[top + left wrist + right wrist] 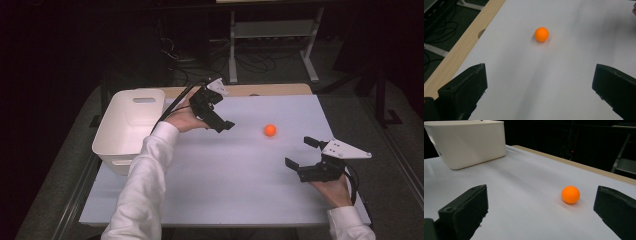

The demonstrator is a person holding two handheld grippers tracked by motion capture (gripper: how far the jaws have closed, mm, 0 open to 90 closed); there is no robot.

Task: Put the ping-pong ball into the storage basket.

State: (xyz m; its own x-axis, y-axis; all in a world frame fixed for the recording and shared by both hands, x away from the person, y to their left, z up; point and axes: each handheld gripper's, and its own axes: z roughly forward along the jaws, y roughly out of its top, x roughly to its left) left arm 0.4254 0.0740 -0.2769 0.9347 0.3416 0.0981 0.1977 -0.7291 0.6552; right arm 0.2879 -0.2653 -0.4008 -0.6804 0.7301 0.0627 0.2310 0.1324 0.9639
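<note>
Here we see one table (215,180), the largest thing in the high view, a flat rectangle with a smooth matte white top and a pale wooden strip along its far edge. At centre left of that frame one white plastic bin (131,125) stands on the table's left edge: a rounded rectangular tub with smooth walls and a slotted handle cut in its far rim. As far as its inside shows, it holds nothing.

We count two black grippers. The left gripper (220,114) sits just left of the frame's centre, held in a white-sleeved hand beside the bin; in its own view both blocky jaws stand wide apart over bare table, gripping nothing. The right gripper (300,152), with a grey three-cornered plate on top, is at lower right, and its jaws are likewise spread wide with nothing between them.

Smallest is one orange ball (270,130), a smooth round sphere resting on the white top right of centre, between the two grippers and touching neither. It lies ahead of the left gripper's jaws in that gripper's view.
</note>
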